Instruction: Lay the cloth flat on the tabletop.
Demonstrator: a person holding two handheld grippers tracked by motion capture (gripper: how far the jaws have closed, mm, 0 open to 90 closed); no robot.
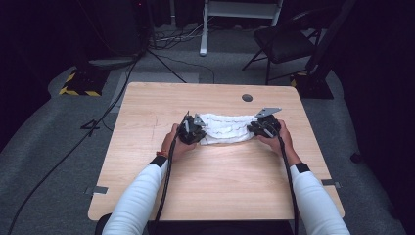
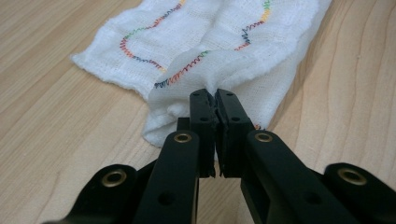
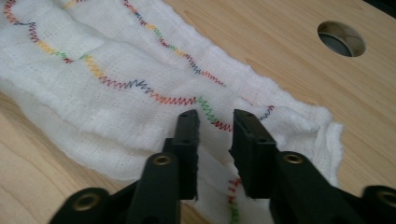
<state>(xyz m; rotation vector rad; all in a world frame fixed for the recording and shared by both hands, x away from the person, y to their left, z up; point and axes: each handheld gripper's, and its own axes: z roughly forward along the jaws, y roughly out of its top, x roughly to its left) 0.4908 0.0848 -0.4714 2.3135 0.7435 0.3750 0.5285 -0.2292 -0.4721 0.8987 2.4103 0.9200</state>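
A: High view: cloth [image 1: 226, 128] lies mid-table [image 1: 215, 191], a gripper at each end. Step?
B: Grasping. Left gripper [image 2: 214, 100] pinches an end; right gripper [image 3: 214, 122] narrow, cloth between, unclamped. Next, probably: close right, lift evenly.

The cloth [image 2: 210, 42] is seen as white, crossed by wavy zigzag stitching in red, orange, yellow, green and blue. The desk [image 1: 215, 181] is shown in pale wood grain. Black is worn by the jaws; the sleeves [image 1: 139, 196] are white.
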